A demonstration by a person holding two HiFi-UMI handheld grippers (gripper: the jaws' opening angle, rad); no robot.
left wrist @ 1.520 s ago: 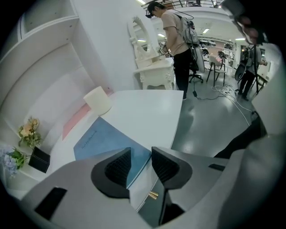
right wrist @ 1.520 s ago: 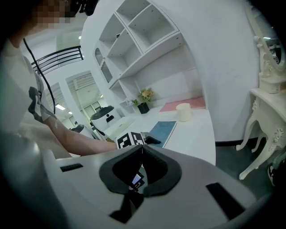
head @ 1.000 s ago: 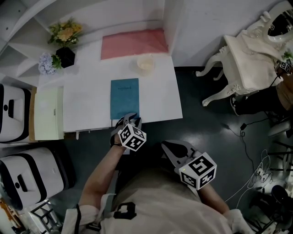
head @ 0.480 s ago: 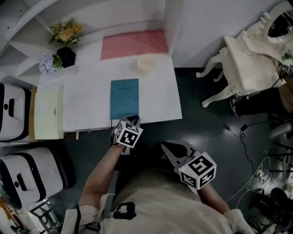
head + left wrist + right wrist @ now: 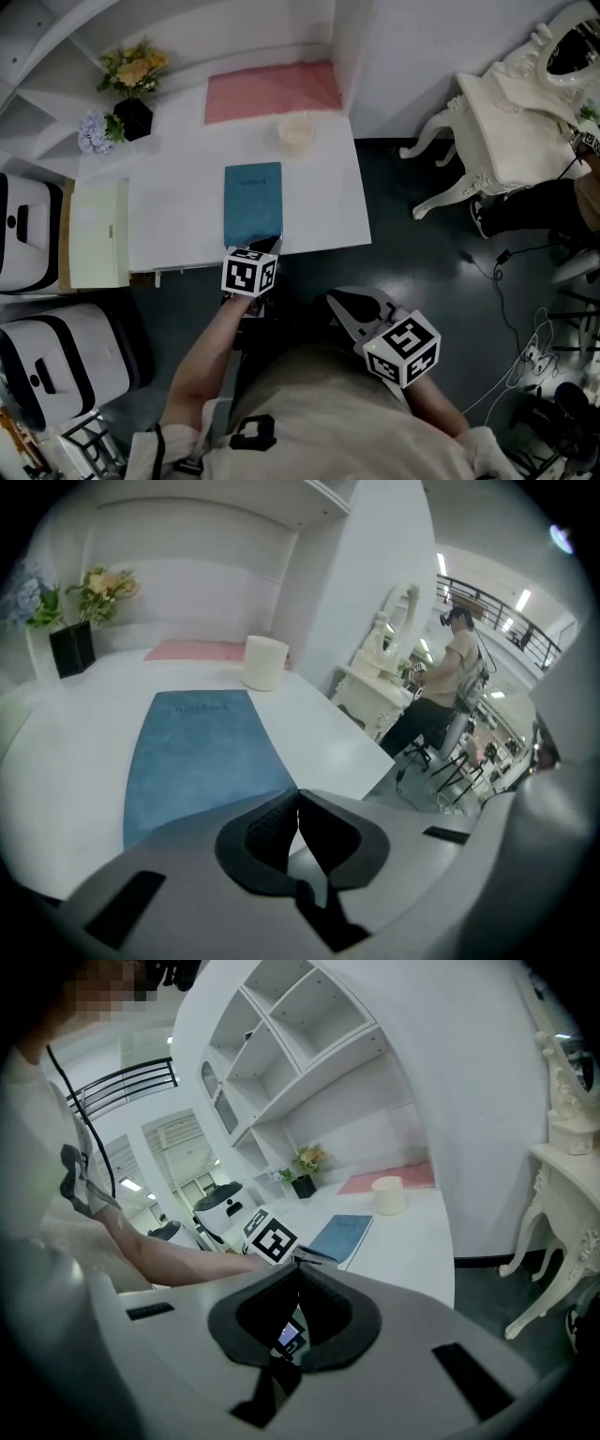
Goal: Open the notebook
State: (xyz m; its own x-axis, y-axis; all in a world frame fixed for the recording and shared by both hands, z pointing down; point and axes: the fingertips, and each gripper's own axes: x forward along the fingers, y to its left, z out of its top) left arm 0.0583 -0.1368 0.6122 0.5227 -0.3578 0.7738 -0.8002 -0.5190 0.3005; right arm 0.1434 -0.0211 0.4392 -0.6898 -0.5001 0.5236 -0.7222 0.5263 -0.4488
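The blue rectangular notebook [image 5: 202, 752] carries one word, "notebook" [image 5: 202, 708], in small darker letters on its cover. It runs along the edge nearest the white cylindrical cup [image 5: 264, 662]. In the head view the same print is too small to read.

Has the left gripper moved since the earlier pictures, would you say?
Yes. The left gripper has rolled: its cube has swung left relative to the notebook, while its front stays at the notebook's near edge.

Left gripper [image 5: 298, 799] jaws together, perhaps on the cover, at corner of blue notebook [image 5: 202, 752]
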